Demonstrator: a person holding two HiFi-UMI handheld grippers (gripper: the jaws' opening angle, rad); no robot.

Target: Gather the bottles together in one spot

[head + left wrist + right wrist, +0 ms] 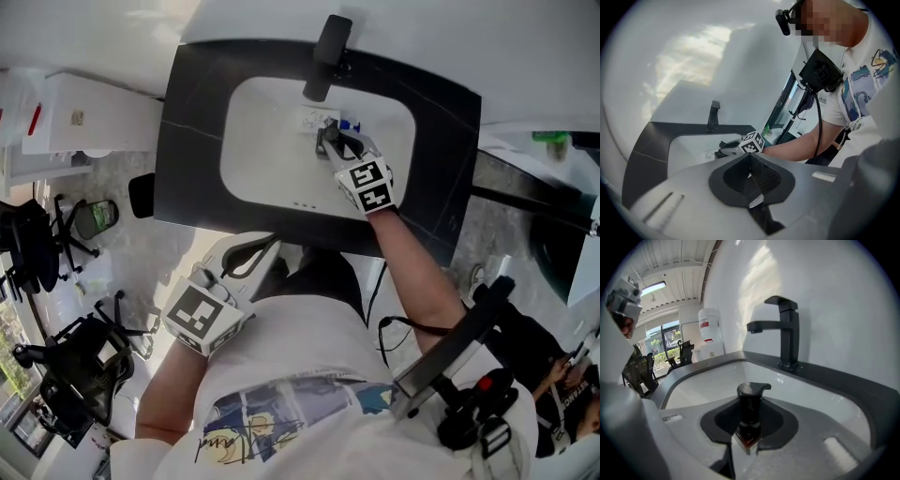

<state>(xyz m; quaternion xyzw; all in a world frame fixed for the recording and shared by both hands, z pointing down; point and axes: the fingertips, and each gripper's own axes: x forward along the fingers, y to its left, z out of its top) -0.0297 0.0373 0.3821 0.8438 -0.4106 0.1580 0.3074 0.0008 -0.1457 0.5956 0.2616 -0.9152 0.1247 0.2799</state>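
Over the white basin (267,164), on the side near the black tap (786,336), the right gripper (333,145) is clamped on a small pump bottle (750,405). The jaws press on the bottle from both sides. It has a black pump head with a short spout, and its lower part is clear and holds a dark reddish liquid. No view shows whether its base rests on the basin floor or hangs clear of it. Just beyond the jaw tips, close to the tap, lie a few more small items, one with a blue cap (349,124). They are too small to identify.

Handling (a judgement): the bottle is probably light and stiff. Its sides look smooth and could slip between the pads, the more so if the basin is wet. The pump head makes it top-heavy, and the head may sink or turn under load. The best hold is therefore on the body, just under the collar, with the bottle kept upright. Whether it is glass or plastic cannot be told, so it should be set down gently.

Pose: the right arm reaches forward across the dark counter (192,141), forearm bare, with the gripper slanting down toward the tap. The left arm is bent. The left gripper (751,183) is held close to the body at the counter's front edge and aims toward the basin, its jaws together with nothing between them.
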